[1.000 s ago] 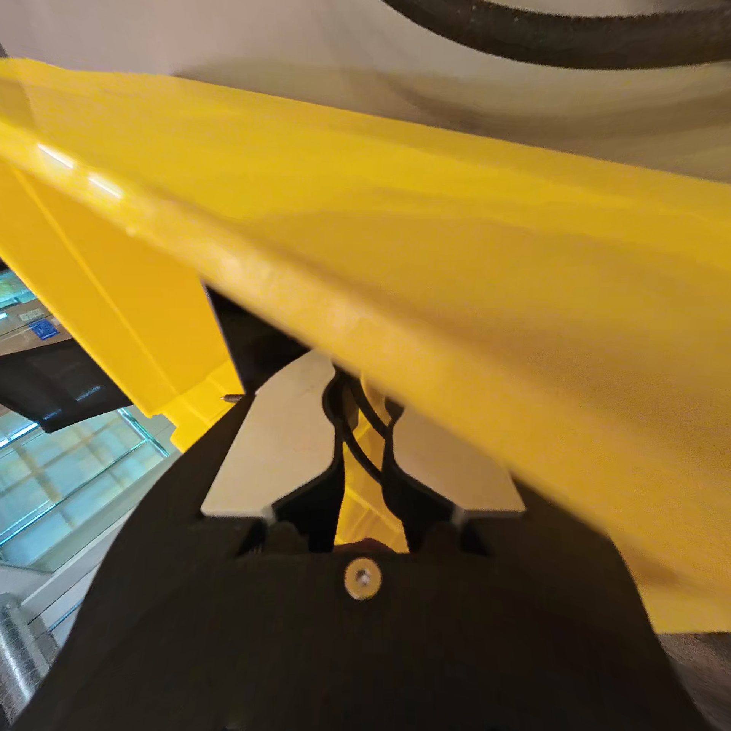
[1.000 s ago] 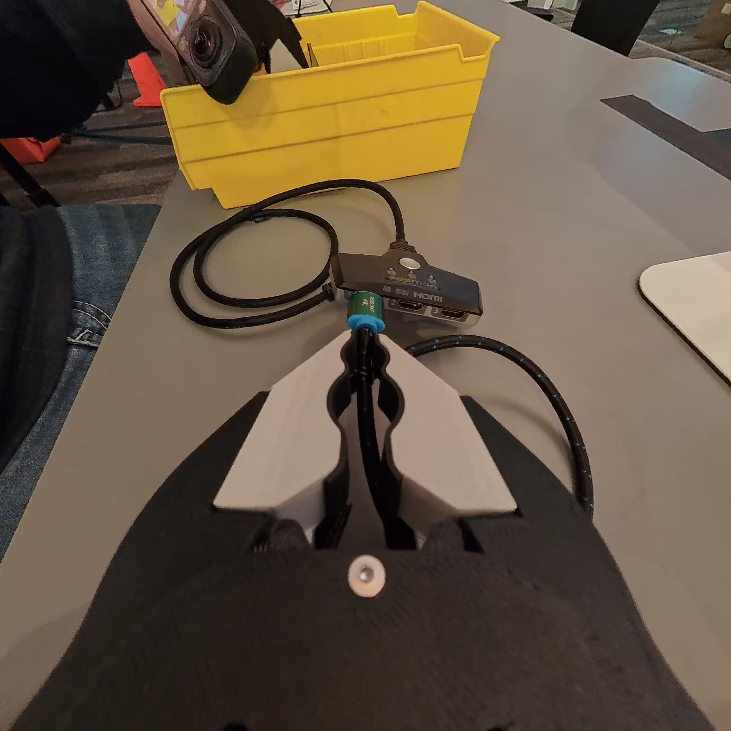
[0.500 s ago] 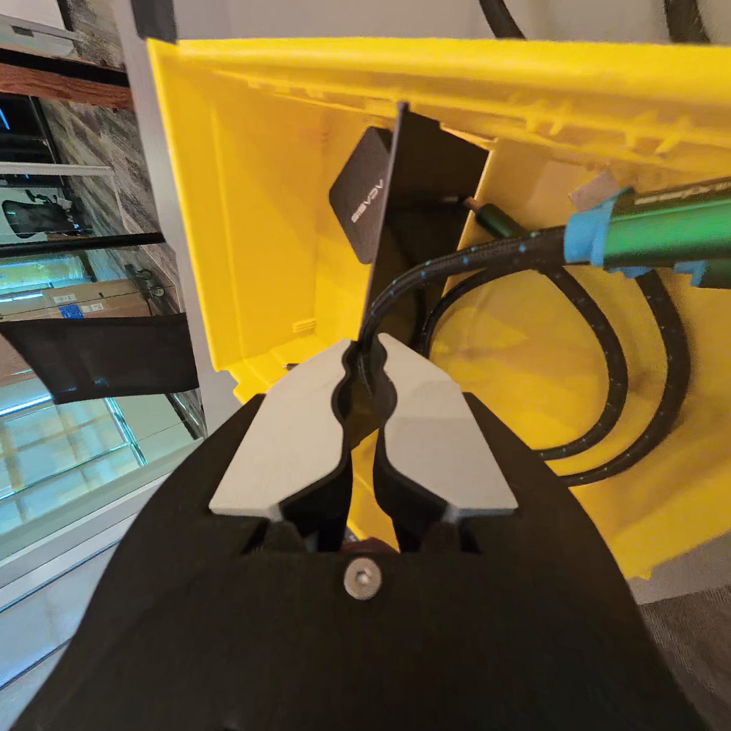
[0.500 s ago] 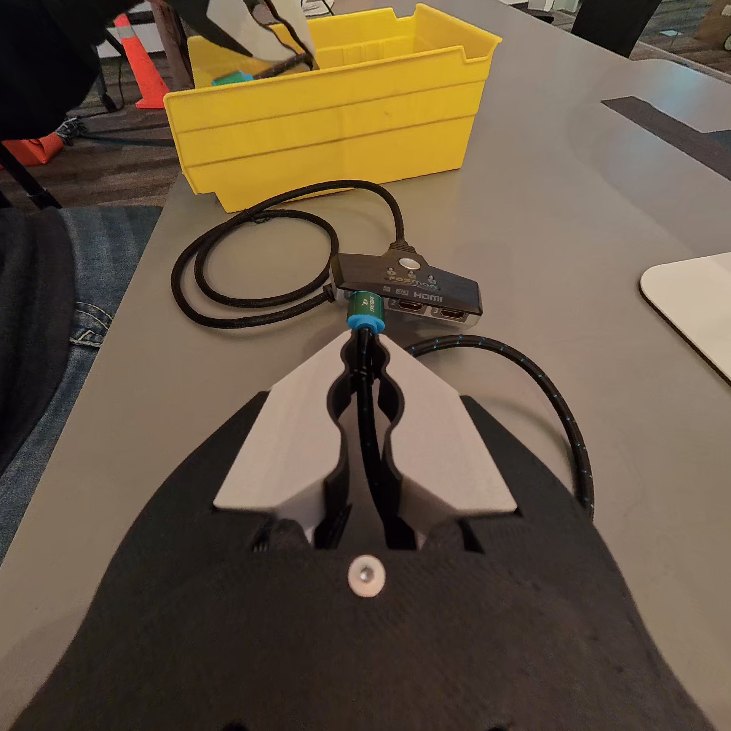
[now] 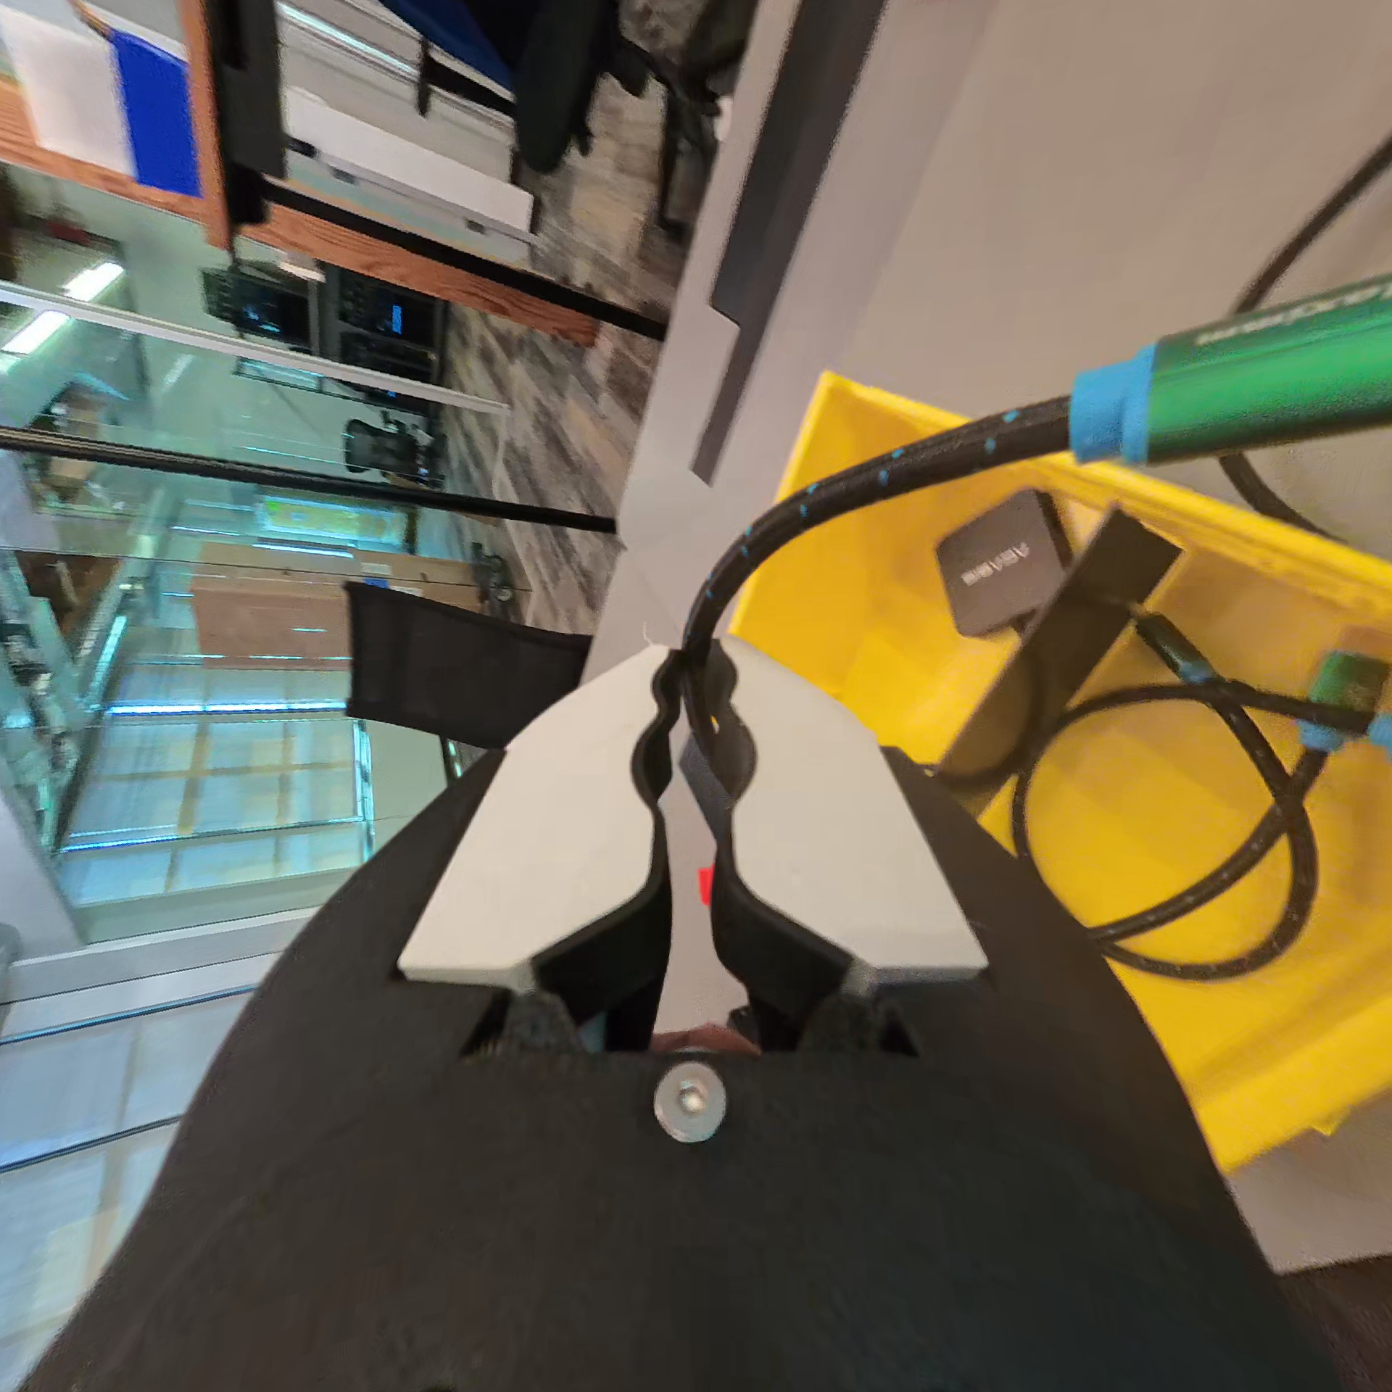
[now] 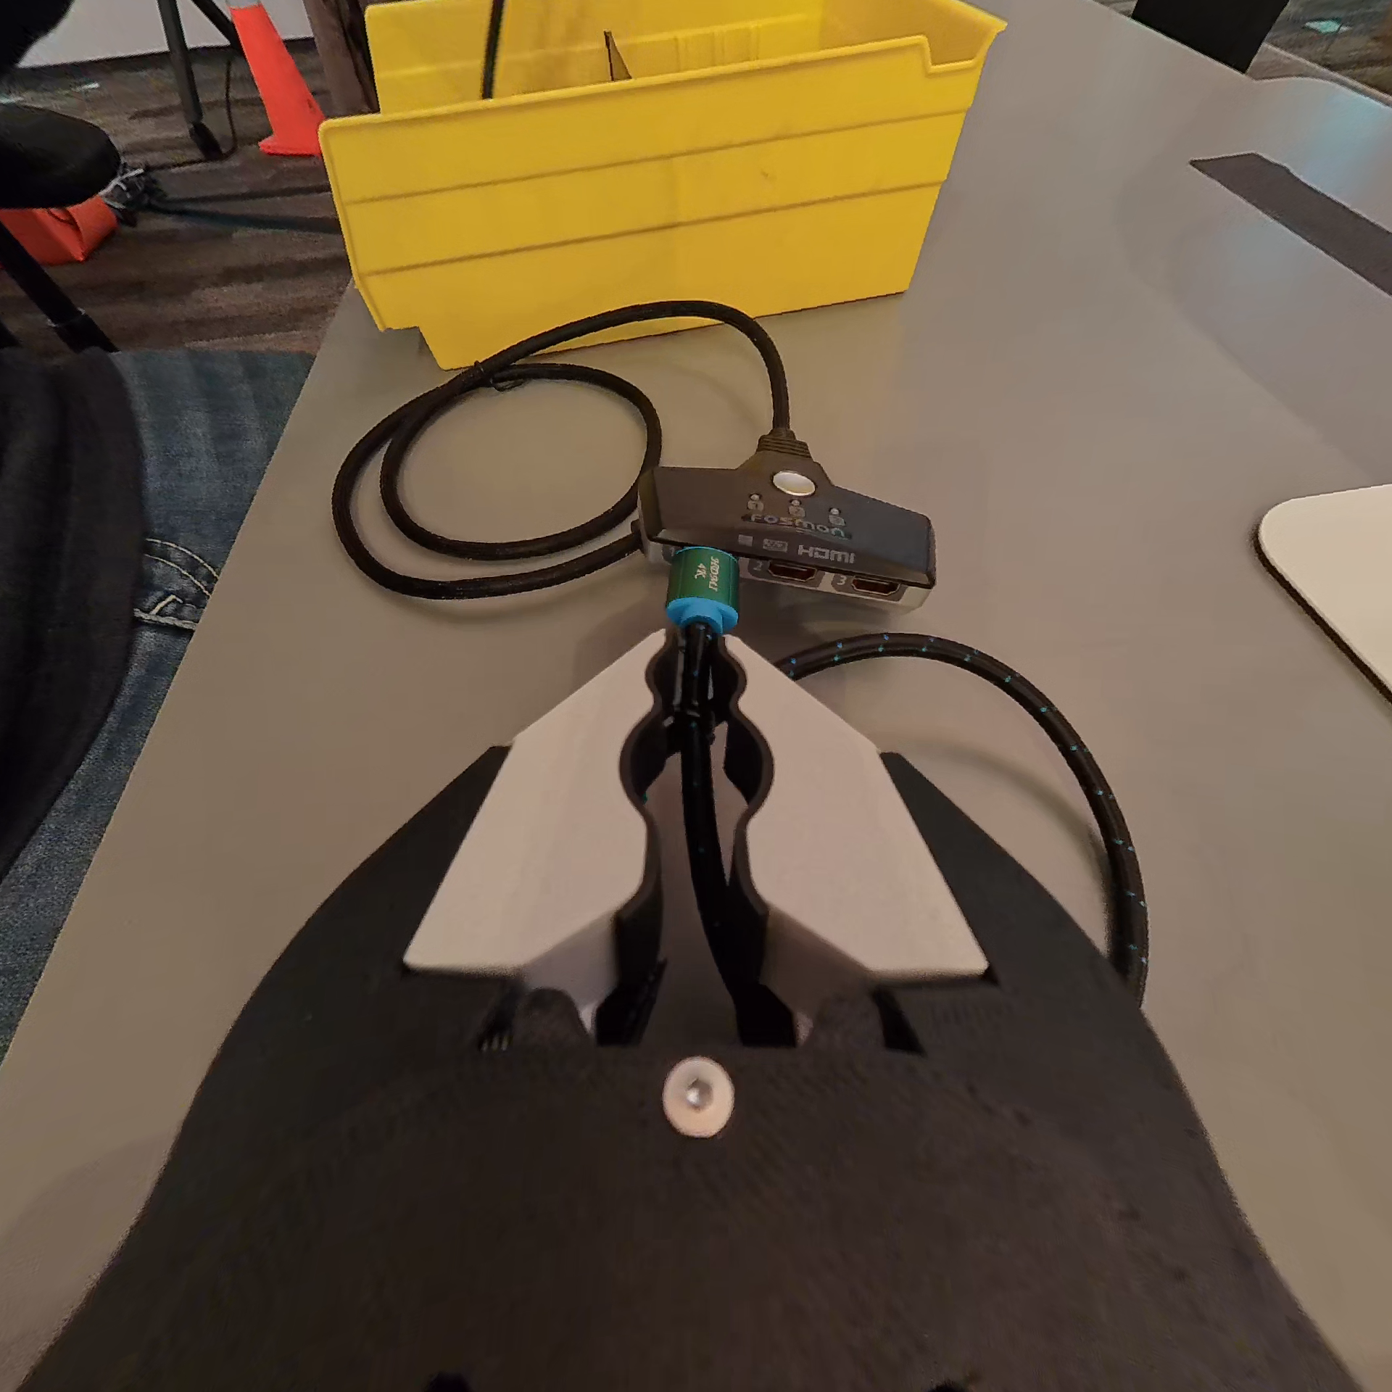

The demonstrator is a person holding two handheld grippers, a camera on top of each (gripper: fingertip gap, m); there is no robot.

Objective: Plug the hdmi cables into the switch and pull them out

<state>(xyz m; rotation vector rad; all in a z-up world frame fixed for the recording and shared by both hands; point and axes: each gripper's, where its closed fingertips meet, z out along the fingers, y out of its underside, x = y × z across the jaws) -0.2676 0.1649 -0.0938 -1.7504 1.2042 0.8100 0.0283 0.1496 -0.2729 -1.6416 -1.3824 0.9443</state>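
Since the earlier frame, left gripper (image 5: 689, 663) has lifted its cable (image 5: 851, 482) clear of the yellow bin (image 5: 1205, 904); jaws pinch the braid, and the green plug (image 5: 1265, 377) juts rightward, well above the bin. Right gripper (image 6: 697, 644), jaws closed on its own cable (image 6: 700, 791), sits just behind a green plug (image 6: 699, 576) seated in the leftmost port of the switch (image 6: 791, 520) on the counter (image 6: 1054, 377). Two ports look empty, so the lifted plug's axis probably must swing toward them. Only the left wrist view shows inside the bin; only the right shows the switch.
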